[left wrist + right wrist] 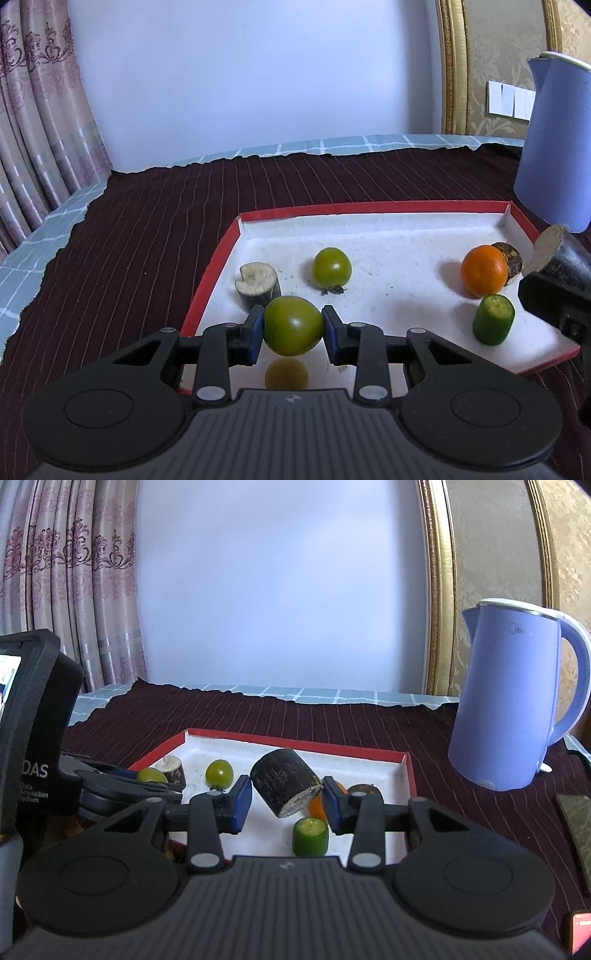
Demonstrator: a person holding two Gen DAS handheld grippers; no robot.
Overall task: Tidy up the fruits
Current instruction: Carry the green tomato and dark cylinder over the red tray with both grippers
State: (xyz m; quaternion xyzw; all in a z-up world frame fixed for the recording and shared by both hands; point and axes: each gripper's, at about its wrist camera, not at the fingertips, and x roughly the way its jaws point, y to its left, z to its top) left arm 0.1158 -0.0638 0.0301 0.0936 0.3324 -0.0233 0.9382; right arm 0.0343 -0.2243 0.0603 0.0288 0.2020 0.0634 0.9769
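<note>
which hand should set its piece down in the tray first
Left, probably: the left gripper holds its green tomato low over bare tray floor, while the right gripper's dark chunk hangs above other pieces.

Red-rimmed white tray [388, 243], green tomatoes [331, 267], orange citrus [484, 270], possibly lavender kettle [513, 698], maroon pinstriped cloth [147, 229]

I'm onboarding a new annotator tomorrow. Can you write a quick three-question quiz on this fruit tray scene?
1. True or false: the left gripper holds a round green tomato above the red-rimmed white tray.
2. What does the right gripper carry? A) round orange fruit B) dark-skinned sugarcane chunk with a pale cut end C) short green cucumber piece
3. Fill in: the tall object right of the tray is a lavender-blue electric ____.

Key: 1 true; 2 B; 3 kettle.
</note>
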